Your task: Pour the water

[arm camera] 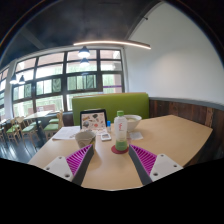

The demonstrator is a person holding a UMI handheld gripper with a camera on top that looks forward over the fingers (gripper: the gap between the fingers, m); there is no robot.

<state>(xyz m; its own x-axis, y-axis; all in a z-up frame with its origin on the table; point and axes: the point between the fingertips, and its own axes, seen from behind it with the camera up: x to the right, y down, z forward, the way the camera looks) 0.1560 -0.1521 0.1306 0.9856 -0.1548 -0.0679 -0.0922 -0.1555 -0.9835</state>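
A clear tumbler with green liquid (121, 137) stands on a round red coaster (121, 148) on the light wooden table (165, 135), just ahead of and between my fingers. A white kettle-like jug (129, 124) stands behind it, further along the table. My gripper (112, 158) is open and empty, its purple pads (144, 157) spread wide to either side of the coaster. The tumbler is beyond the fingertips, untouched.
A pink cup (85, 136) stands ahead of the left finger. A tablet or framed screen (94, 119) leans near the table's far end with papers (66, 132) to its left. A green bench (110, 103) backs the table. Large windows lie beyond.
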